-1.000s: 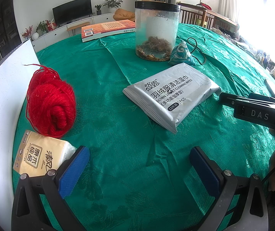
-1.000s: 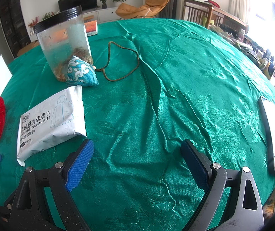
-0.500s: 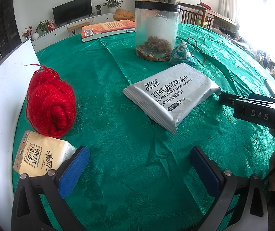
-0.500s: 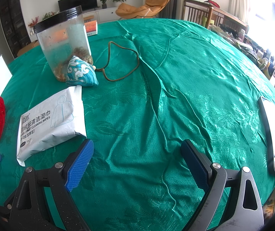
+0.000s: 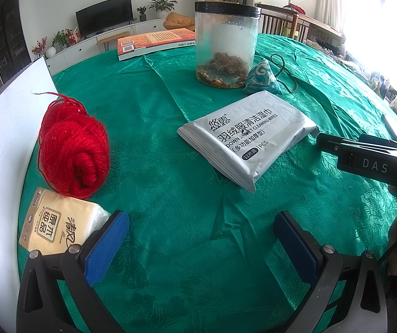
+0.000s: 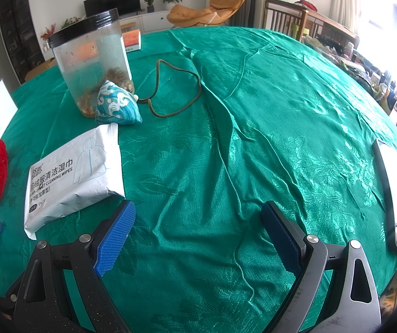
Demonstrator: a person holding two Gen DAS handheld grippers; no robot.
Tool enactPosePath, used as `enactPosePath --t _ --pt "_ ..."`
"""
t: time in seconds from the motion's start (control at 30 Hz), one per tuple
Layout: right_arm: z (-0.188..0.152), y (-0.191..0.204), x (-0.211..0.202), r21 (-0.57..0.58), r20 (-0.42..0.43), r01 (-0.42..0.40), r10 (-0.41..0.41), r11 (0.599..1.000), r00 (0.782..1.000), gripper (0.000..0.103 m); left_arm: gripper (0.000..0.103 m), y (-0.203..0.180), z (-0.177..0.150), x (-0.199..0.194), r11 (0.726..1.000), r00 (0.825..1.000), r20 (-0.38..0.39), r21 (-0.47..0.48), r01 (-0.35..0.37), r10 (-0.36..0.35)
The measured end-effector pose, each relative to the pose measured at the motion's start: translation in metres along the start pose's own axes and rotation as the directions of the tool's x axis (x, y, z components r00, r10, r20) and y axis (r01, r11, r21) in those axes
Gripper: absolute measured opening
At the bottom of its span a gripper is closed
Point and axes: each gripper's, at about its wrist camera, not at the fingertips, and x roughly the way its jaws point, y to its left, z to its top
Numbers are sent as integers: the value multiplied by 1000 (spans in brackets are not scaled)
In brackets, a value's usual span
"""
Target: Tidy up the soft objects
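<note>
Two grippers hang over a table draped in a green cloth (image 6: 267,127), both spread wide and holding nothing. The left gripper (image 5: 201,238) sits low with a tissue pack (image 5: 56,222) just beside its left finger; red yarn (image 5: 73,149) lies touching the pack's far edge. A wipes pack (image 5: 247,137) lies flat mid-table, ahead of the left gripper and to the left of the right gripper (image 6: 198,229). Beyond it a blue pouch (image 6: 117,105) rests against a clear jar (image 6: 92,61), its brown cord (image 6: 176,83) looped on the cloth. What looks like a phone (image 6: 392,191) lies near the right rim.
</note>
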Motion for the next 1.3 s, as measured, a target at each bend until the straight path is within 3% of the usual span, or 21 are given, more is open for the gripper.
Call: enactPosePath --t 0.2,0.3,0.43,0.53,0.63,0.7,0.73,0.93,1.03,1.3 --pt "1 -1 -2 1 0 -3 3 1000 1000 94 103 4 11 -1 997 992 -109 38 67 -63" --pt "3 -5 -4 21 -3 -8 8 1000 1000 92 103 11 20 -3 995 990 -105 8 96 -94" --pt "6 -26 -12 122 37 -42 38 992 999 92 103 12 39 12 992 984 -132 -52 116 -122" --pt "8 -45 -16 210 71 -69 56 975 996 92 103 -11 56 26 989 983 -117 -46 138 -143" --pt "8 -62 -23 291 118 -81 48 953 992 92 103 -51 74 38 975 969 -117 11 221 -219" --pt "7 -75 -28 347 149 -84 33 934 988 92 102 -66 84 38 939 935 -122 38 340 -334" --pt "5 -81 -29 375 161 -87 27 923 987 92 102 -66 88 35 935 931 -109 21 353 -349" --pt "1 -103 -22 482 150 -121 54 868 987 92 102 -20 77 5 963 961 -61 -31 267 -269" --pt "2 -100 -15 468 121 -126 78 875 990 92 102 6 57 -13 977 977 -47 -54 206 -208" --pt "2 -81 -11 401 89 -92 62 911 994 93 102 37 13 -53 979 984 -9 -100 178 -180"
